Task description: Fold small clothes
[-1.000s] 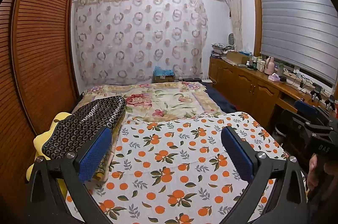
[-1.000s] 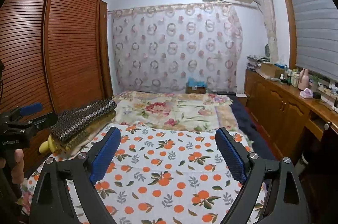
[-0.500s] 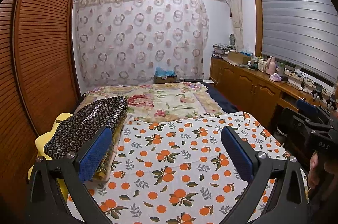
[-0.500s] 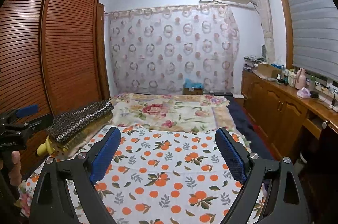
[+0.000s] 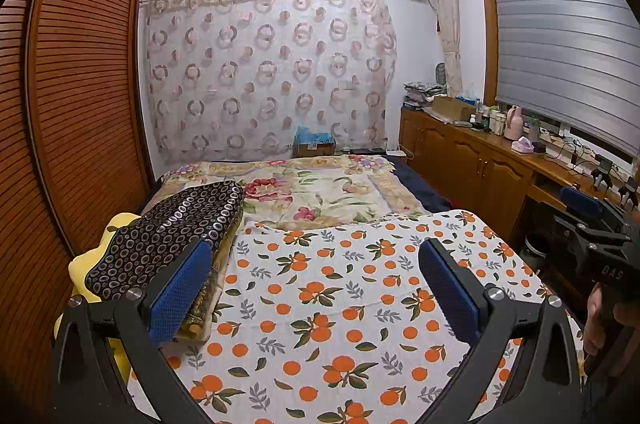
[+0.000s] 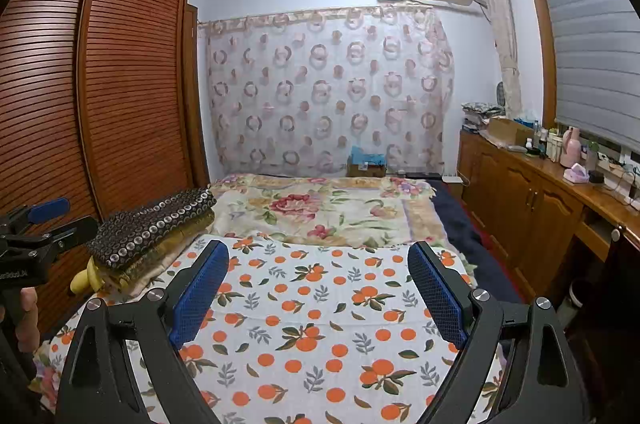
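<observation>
While both tools hang over the near end of the bed [image 5: 420, 202], nothing is being gripped. The left hand-held gripper [image 5: 316, 288] has its blue pads spread wide with only bedding showing between them, and the right hand-held gripper [image 6: 316, 294] is the same story: jaws wide apart, nothing in them.

Directly below and ahead of both is the orange-print cloth [image 5: 340, 288] (white with oranges and leaves), spread flat across the bed. It looks like the piece to be folded, though I can't say for sure from these views whether it's a garment or just a cover. Neither pad touches it.

Just past the left hand-held gripper's left finger sits a folded dark ring-patterned cloth [image 5: 172, 236], stacked on a gold-brown folded piece, with something yellow [image 5: 86, 264] poking out underneath on the side away from the tools. From the right wrist view that same stack is ahead and off to the left.

Farther ahead of both tools lies a floral quilt [image 5: 316, 192], and beyond it a ring-patterned curtain [image 5: 268, 72]. A louvred wooden wardrobe [image 6: 120, 84] runs along the left side. Off to the right is a wooden counter [image 6: 532, 192] with bottles and small clutter on it.

Each wrist view catches the other tool at its edge, with a bit of the person's hand [image 6: 24, 320] on the handle.
</observation>
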Motion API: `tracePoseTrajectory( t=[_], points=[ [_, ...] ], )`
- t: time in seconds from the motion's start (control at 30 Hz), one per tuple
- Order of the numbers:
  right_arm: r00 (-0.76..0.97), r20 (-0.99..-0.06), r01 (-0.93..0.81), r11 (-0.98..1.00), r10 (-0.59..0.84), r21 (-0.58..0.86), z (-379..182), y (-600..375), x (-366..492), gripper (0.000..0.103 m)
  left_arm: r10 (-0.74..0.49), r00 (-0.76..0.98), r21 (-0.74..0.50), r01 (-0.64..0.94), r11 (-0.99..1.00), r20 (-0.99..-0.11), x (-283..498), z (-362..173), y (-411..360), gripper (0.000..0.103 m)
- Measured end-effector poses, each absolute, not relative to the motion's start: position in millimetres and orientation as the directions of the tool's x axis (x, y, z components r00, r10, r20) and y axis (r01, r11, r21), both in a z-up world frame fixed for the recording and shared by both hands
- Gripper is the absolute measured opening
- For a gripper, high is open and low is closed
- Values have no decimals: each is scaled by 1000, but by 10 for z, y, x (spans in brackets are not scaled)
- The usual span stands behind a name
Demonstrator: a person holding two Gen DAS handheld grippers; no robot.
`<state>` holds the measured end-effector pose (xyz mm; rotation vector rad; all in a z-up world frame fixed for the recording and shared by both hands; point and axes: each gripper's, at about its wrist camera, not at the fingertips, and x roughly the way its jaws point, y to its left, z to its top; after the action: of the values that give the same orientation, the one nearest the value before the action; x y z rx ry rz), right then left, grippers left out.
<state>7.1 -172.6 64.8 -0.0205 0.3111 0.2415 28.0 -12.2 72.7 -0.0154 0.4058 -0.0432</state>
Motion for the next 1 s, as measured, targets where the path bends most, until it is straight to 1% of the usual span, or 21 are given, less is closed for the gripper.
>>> tracePoseTrajectory(
  t=[1.0],
  points=[
    [925,-296,-247,969,238,9,614,-1792,111,92,-45,918,-22,40,999,-394,283,710,-125,103]
  ],
)
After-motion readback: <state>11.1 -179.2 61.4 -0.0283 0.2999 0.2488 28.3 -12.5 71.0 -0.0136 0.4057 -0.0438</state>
